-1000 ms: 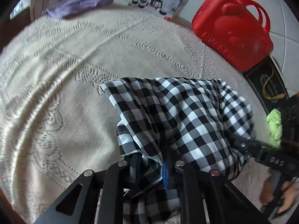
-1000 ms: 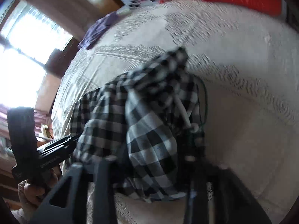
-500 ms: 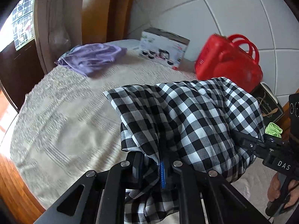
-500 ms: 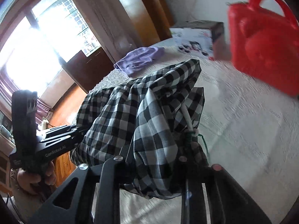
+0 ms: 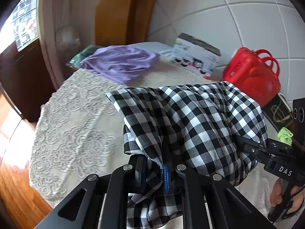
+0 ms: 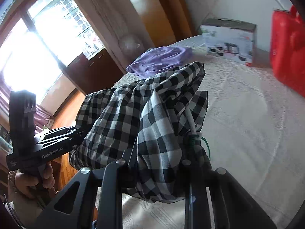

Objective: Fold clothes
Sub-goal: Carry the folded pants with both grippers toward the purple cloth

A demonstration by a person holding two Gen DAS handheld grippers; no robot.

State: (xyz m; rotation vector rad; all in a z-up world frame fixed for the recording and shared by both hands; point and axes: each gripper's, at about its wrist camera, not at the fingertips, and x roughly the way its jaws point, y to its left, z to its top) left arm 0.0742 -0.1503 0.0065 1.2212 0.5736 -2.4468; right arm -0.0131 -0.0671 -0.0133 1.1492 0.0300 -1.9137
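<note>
Checked cloth (image 5: 192, 122) bunched, held up over lace-covered worktop (image 5: 76, 126), left gripper (image 5: 156, 171) fingers pinching one edge, right gripper (image 6: 158, 164) fingers pinching other edge, purple garment (image 5: 122, 63) and red jug (image 5: 251, 74) behind.

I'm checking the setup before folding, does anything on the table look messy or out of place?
Yes: a purple garment lies crumpled at the tablecloth's far edge, unfolded. The checkered garment hangs bunched.

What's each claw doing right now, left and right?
Left claw: closed on the checkered garment.
Right claw: closed on the same checkered garment, which hangs between the two.
</note>
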